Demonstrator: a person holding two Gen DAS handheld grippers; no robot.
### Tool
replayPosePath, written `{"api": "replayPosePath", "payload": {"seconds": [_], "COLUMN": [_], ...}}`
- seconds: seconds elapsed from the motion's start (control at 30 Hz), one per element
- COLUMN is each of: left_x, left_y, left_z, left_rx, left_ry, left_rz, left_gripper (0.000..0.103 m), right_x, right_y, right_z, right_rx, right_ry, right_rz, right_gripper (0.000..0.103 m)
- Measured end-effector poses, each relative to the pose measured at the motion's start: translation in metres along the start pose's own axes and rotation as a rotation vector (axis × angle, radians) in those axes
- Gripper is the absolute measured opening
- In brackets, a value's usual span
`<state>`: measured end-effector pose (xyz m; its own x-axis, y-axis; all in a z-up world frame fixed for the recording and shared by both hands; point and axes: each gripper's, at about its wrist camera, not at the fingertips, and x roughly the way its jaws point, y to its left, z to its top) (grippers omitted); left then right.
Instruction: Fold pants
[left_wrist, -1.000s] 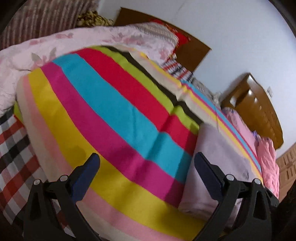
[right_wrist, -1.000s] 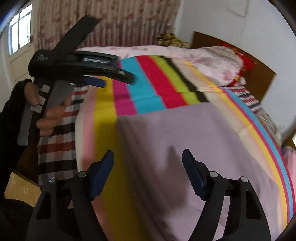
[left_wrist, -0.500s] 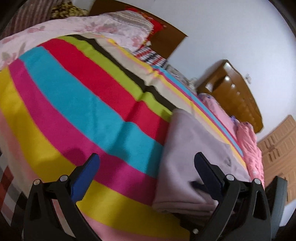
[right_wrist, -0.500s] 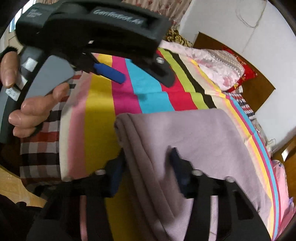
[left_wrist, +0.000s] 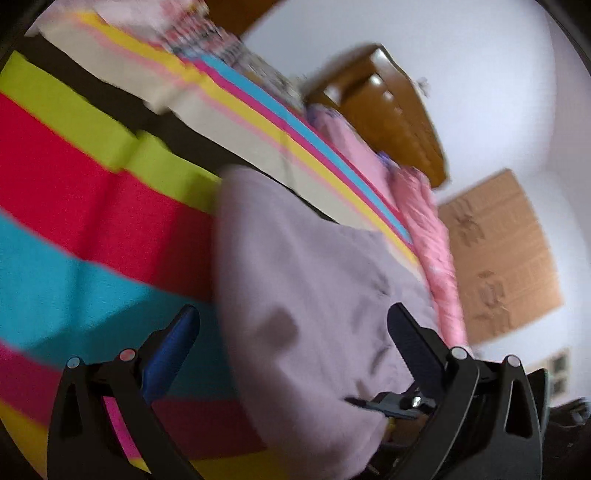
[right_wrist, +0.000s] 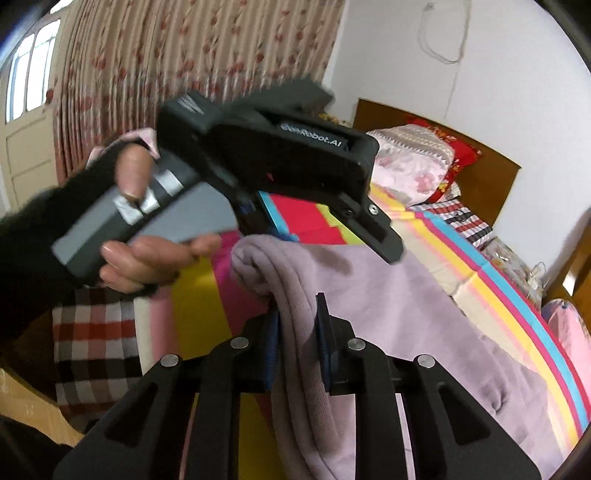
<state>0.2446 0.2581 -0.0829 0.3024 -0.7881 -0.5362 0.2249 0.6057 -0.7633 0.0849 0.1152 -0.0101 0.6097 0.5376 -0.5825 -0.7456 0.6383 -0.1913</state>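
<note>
Right now the mauve pants (right_wrist: 388, 306) lie on the bed, spread over the striped blanket (left_wrist: 92, 206) w/ its red, cyan, lime and yellow bands. Near edge of the pants is bunched into a thick roll of layers. The right gripper (right_wrist: 297, 332) has its fingers (right_wrist: 272, 347) pressed on that roll from both sides; they've just been closing, cloth pinched between the blue pads, only a narrow gap left and that gap is full of fabric.

The left gripper (left_wrist: 291, 354) hangs above the pants, fingers (left_wrist: 171, 354) spread wide, nothing held. One pad is over the cyan stripe just beside the pants' edge, the other over the mauve cloth; can't tell whether either touches. From the right-wrist view the same gripper shows as a black body w/ a grey handle, held in the person's left hand (right_wrist: 144, 254), dark sleeve at the wrist, just above the roll's far end.

A checked sheet (right_wrist: 96, 350) sits under the blanket at the bed's near corner. Pink quilt (right_wrist: 410, 166) and red pillow (right_wrist: 458, 158) are piled at the wooden headboard (right_wrist: 487, 181). Curtain (right_wrist: 184, 55) behind. Left-wrist view is blurred.
</note>
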Motion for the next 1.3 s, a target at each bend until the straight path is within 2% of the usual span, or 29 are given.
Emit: {"api": "replayPosePath", "payload": {"seconds": [0.03, 0.07, 0.1, 0.13, 0.17, 0.2, 0.23, 0.27, 0.3, 0.33, 0.43, 0.53, 0.6, 0.63, 0.67, 0.7, 0.77, 0.87, 0.93, 1.03, 1.07, 1.13, 1.2, 1.23, 1.3], "left_x": [0.010, 0.019, 0.026, 0.033, 0.040, 0.043, 0.046, 0.046, 0.045, 0.044, 0.040, 0.029, 0.025, 0.022, 0.021, 0.018, 0.016, 0.015, 0.017, 0.030, 0.034, 0.055, 0.084, 0.097, 0.117], "left_y": [0.004, 0.008, 0.010, 0.011, 0.013, 0.014, 0.014, 0.014, 0.012, 0.009, -0.008, -0.041, -0.064, -0.076, -0.082, -0.092, -0.105, -0.133, -0.157, -0.215, -0.231, -0.268, -0.301, -0.310, -0.315], "left_z": [0.005, 0.008, 0.012, 0.015, 0.016, 0.016, 0.015, 0.014, 0.011, 0.009, 0.006, 0.007, 0.006, 0.007, 0.007, 0.007, 0.005, 0.002, -0.001, -0.008, -0.008, -0.011, -0.017, -0.019, -0.021], "left_rx": [-0.025, -0.048, -0.053, -0.053, -0.063, -0.064, -0.049, -0.036, -0.019, 0.000, 0.091, 0.191, 0.242, 0.257, 0.262, 0.264, 0.256, 0.254, 0.263, 0.310, 0.325, 0.368, 0.418, 0.432, 0.429], "left_ry": [0.033, 0.054, 0.060, 0.072, 0.079, 0.080, 0.080, 0.076, 0.062, 0.054, 0.024, -0.008, -0.029, -0.043, -0.050, -0.061, -0.077, -0.094, -0.109, -0.131, -0.132, -0.123, -0.098, -0.088, -0.065], "left_rz": [-0.075, -0.118, -0.122, -0.119, -0.111, -0.085, -0.035, -0.009, 0.015, 0.035, 0.117, 0.183, 0.195, 0.199, 0.201, 0.204, 0.212, 0.259, 0.279, 0.338, 0.346, 0.345, 0.339, 0.336, 0.329], "left_gripper": [0.101, 0.100, 0.090, 0.073, 0.061, 0.037, 0.024, 0.022, 0.019, 0.017, 0.015, 0.015, 0.014, 0.014, 0.014, 0.014, 0.014, 0.014, 0.014, 0.014, 0.014, 0.014, 0.014, 0.014, 0.014], "right_x": [-0.003, -0.005, -0.008, -0.007, -0.006, -0.007, -0.014, -0.023, -0.035, -0.046, -0.071, -0.096, -0.095, -0.088, -0.070, -0.064, -0.066, -0.078, -0.100, -0.149, -0.158, -0.186, -0.206, -0.212, -0.200], "right_y": [-0.002, -0.003, -0.004, -0.007, -0.011, -0.014, -0.019, -0.022, -0.030, -0.038, -0.080, -0.130, -0.144, -0.146, -0.146, -0.141, -0.134, -0.144, -0.155, -0.184, -0.190, -0.210, -0.219, -0.223, -0.220], "right_z": [0.000, 0.000, -0.002, -0.003, -0.004, -0.004, -0.006, -0.009, -0.013, -0.019, -0.045, -0.082, -0.097, -0.104, -0.116, -0.123, -0.121, -0.127, -0.135, -0.150, -0.152, -0.160, -0.174, -0.183, -0.185], "right_rx": [0.010, 0.016, 0.024, 0.039, 0.058, 0.066, 0.072, 0.075, 0.083, 0.097, 0.221, 0.451, 0.531, 0.556, 0.595, 0.596, 0.567, 0.640, 0.719, 0.908, 0.939, 0.985, 1.020, 1.048, 1.066], "right_ry": [-0.014, -0.018, -0.019, -0.012, 0.008, 0.028, 0.043, 0.032, 0.008, 0.000, 0.062, 0.095, 0.107, 0.132, 0.214, 0.216, 0.188, 0.156, 0.067, -0.183, -0.227, -0.320, -0.354, -0.341, -0.270], "right_rz": [0.001, -0.001, 0.002, 0.015, 0.047, 0.072, 0.112, 0.123, 0.110, 0.092, 0.006, -0.030, -0.007, 0.027, 0.062, 0.048, 0.023, 0.045, 0.060, 0.211, 0.240, 0.239, 0.190, 0.162, 0.176], "right_gripper": [0.018, 0.018, 0.019, 0.020, 0.023, 0.038, 0.064, 0.074, 0.076, 0.076, 0.072, 0.072, 0.072, 0.072, 0.072, 0.074, 0.075, 0.074, 0.074, 0.076, 0.076, 0.077, 0.078, 0.080, 0.080]}}
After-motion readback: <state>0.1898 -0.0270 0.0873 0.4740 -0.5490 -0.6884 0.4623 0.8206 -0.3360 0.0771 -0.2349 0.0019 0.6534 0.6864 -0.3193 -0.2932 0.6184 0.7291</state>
